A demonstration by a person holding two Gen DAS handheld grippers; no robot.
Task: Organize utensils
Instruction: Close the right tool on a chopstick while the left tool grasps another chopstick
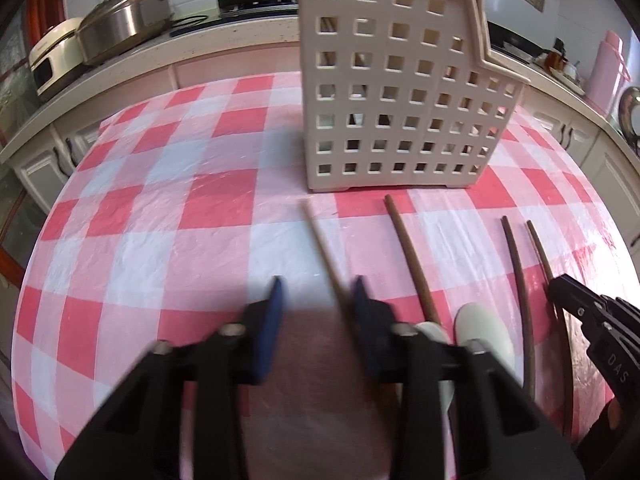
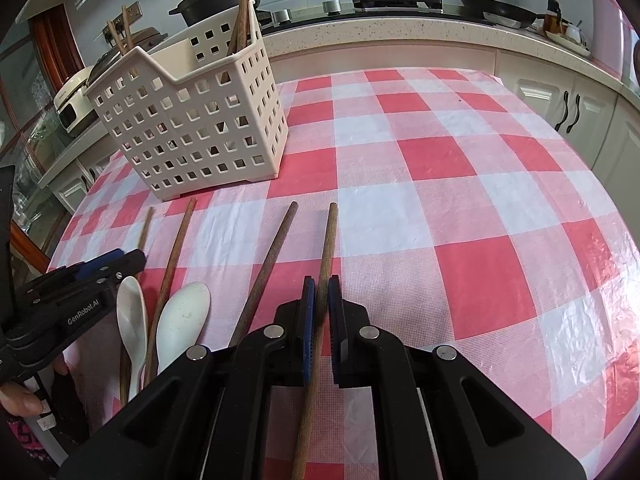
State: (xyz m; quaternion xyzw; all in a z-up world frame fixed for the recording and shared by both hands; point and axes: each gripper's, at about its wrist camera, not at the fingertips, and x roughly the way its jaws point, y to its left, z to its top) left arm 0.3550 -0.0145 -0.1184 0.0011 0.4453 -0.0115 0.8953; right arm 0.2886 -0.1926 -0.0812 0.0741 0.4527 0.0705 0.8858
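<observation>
A cream perforated utensil basket (image 1: 392,92) stands on the checked table and also shows in the right wrist view (image 2: 192,120), with several wooden chopsticks upright in it. Loose chopsticks lie in front of it. My left gripper (image 1: 318,292) is open, low over the table; a pale chopstick (image 1: 324,248) runs along its right finger. Two white spoons (image 2: 182,320) lie beside it. My right gripper (image 2: 321,284) is nearly closed around the rightmost brown chopstick (image 2: 326,248), which lies between its blue pads. Another brown chopstick (image 2: 268,264) lies just left.
A red and white checked plastic cloth (image 2: 460,216) covers the table. Behind it runs a kitchen counter (image 2: 400,32) with a stove, pots, a rice cooker (image 1: 124,20) and a pink flask (image 1: 606,68). White cabinets stand below.
</observation>
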